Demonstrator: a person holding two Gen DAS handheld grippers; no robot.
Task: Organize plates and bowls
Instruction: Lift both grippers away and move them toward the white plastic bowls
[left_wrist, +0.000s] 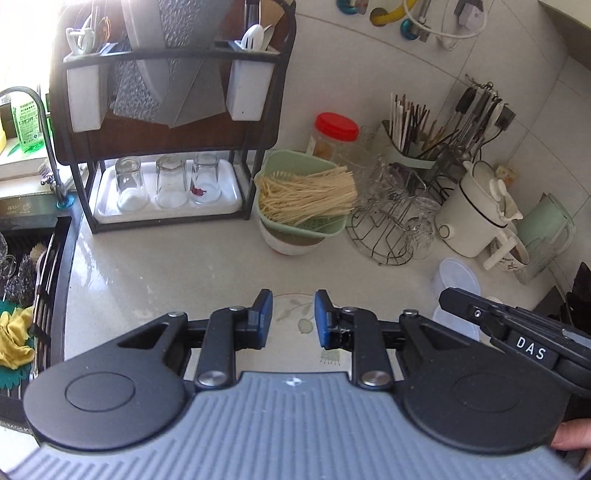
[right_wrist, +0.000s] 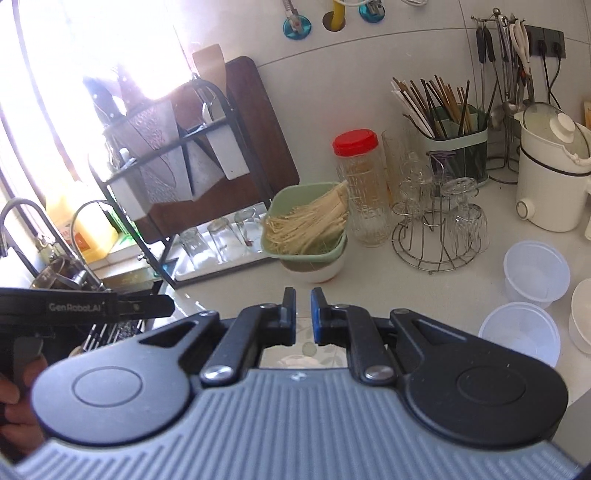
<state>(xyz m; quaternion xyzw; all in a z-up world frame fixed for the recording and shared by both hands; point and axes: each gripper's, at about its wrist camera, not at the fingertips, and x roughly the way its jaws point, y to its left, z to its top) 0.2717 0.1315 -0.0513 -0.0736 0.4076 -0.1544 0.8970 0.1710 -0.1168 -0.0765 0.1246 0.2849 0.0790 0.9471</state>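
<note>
Kitchen counter of pale stone (left_wrist: 155, 266), sink on the left, tiled wall far behind. Flat on it, near edge, a leaf-patterned plate (left_wrist: 295, 314), seen between the pads of both tools. Left gripper (left_wrist: 293, 317) hovering above it, jaws partly apart, gripping nothing. Right gripper (right_wrist: 303, 314) alongside, jaws almost closed, also empty. Just beyond the plate, a white bowl (left_wrist: 284, 240) carrying a green colander of noodles (left_wrist: 306, 192). To the right, clear plastic tubs (right_wrist: 535, 273) near a wire glass stand (right_wrist: 436, 229). Far left, black dish rack (left_wrist: 173, 110) with three upturned glasses (left_wrist: 170, 181) on its tray. Sorting apparently barely begun: plate, bowl and tubs lying loose, none in the rack.
</note>
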